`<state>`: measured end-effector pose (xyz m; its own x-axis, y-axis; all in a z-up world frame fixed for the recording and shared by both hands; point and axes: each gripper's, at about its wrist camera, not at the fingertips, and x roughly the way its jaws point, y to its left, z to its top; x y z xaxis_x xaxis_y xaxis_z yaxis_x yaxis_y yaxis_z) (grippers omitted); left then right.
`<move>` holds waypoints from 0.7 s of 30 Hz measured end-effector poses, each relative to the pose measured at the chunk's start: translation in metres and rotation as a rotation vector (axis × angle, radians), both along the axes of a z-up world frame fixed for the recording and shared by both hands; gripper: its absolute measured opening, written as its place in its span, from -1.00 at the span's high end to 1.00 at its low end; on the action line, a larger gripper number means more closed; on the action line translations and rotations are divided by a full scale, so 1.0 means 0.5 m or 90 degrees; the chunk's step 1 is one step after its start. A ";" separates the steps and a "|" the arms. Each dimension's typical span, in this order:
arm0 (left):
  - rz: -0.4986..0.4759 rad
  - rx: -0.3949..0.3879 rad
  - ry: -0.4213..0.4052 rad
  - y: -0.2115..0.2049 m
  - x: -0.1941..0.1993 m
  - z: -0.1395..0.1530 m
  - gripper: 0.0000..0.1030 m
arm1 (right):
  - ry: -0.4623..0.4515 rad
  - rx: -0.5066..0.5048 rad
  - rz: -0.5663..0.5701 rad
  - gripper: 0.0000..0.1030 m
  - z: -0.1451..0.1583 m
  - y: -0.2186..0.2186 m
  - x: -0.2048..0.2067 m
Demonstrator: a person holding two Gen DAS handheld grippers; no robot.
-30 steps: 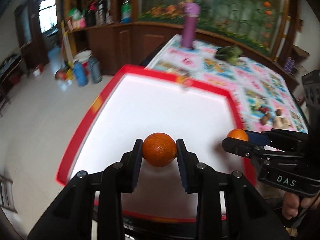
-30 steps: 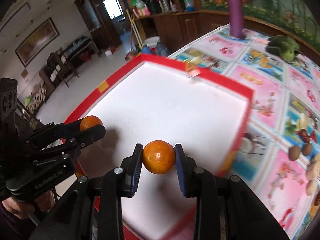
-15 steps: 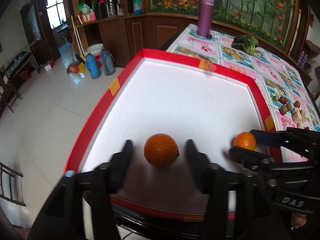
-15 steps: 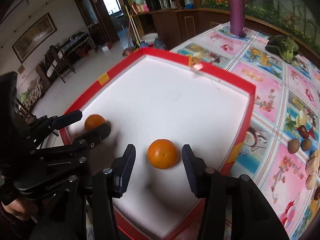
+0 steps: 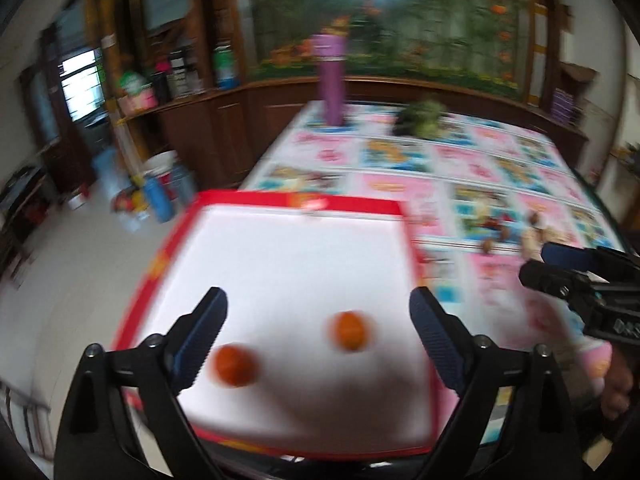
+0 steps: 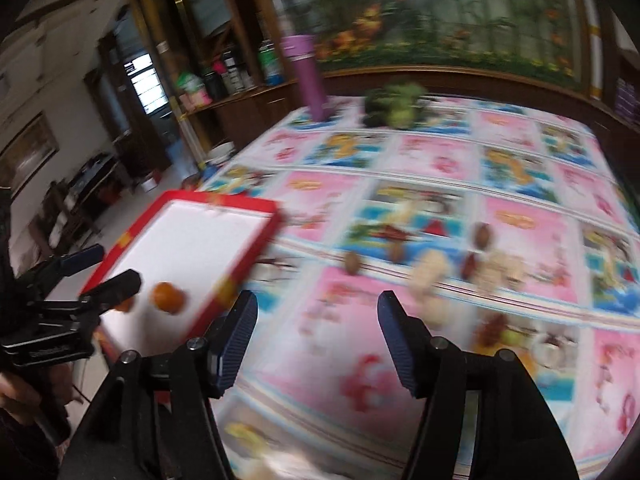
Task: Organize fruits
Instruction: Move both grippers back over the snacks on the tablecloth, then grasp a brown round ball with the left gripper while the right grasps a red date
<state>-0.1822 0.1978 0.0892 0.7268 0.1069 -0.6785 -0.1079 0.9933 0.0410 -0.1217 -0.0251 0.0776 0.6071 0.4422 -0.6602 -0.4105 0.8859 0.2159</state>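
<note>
A second ago each gripper clamped an orange over the white tray; now both oranges lie loose on the tray floor and both grippers have pulled away, their jaws having just been opening with nothing between them. In the left wrist view the left gripper (image 5: pixel 318 340) stands spread wide, one orange (image 5: pixel 235 365) at lower left just beside its left finger, the other orange (image 5: pixel 351 330) near the lower centre of the frame, well apart from the first. The red-rimmed tray (image 5: pixel 352 203) fills the middle of that view. In the right wrist view the right gripper (image 6: pixel 314 330) is parted and empty, now over the patterned tablecloth (image 6: pixel 516 216), with the tray far off at left. Small brown fruits (image 6: pixel 482 236) and pale pieces lie scattered at centre right; blur hides what they are. The risk from here: the freed oranges may roll on the smooth floor and bump together, and a fast swing could knock the small pieces off the cloth.
</note>
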 end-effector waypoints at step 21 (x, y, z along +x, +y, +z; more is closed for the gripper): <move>-0.148 0.013 0.135 -0.234 0.257 -0.118 -0.58 | 0.104 -0.066 -0.109 0.42 -0.103 -0.163 0.092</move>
